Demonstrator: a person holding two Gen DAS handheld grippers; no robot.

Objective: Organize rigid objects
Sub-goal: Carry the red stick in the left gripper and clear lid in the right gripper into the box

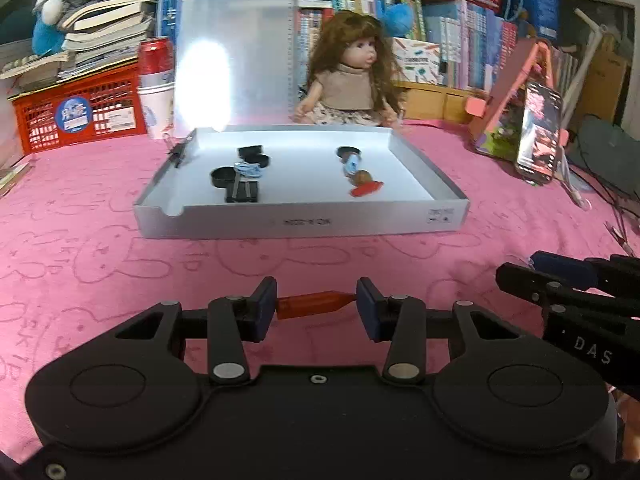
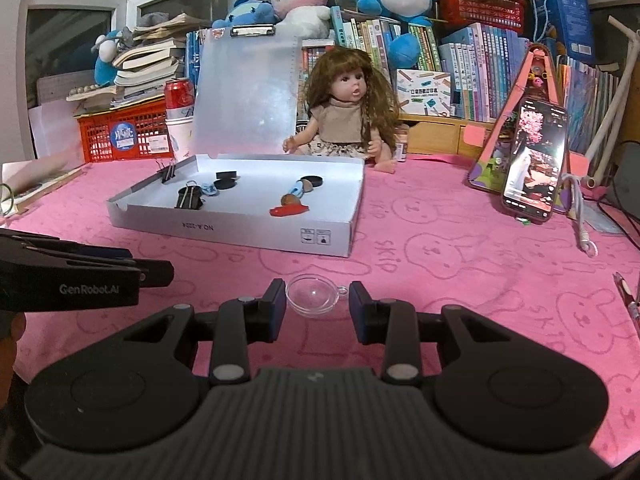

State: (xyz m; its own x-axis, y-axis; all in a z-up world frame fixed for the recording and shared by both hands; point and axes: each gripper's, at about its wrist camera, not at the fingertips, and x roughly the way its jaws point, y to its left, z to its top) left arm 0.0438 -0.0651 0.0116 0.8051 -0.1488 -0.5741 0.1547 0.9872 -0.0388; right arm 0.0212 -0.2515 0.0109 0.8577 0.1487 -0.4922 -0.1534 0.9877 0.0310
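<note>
Left claw (image 1: pixel 316 306) gripping an orange pen cap (image 1: pixel 314 305), right claw (image 2: pixel 316 308) wide around clear bowl (image 2: pixel 313 298)

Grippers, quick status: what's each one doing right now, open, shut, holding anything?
Left gripper: shut on the orange pen-like piece, gripped end to end.
Right gripper: open, fingers either side of the clear plastic cup on the pink cloth.

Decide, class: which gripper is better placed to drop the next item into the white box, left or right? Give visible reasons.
Left, probably. The left gripper is already shut on an orange pointed piece and faces the white box. The right gripper is open around a clear plastic dome lying on the pink cloth, not yet gripped.
</note>
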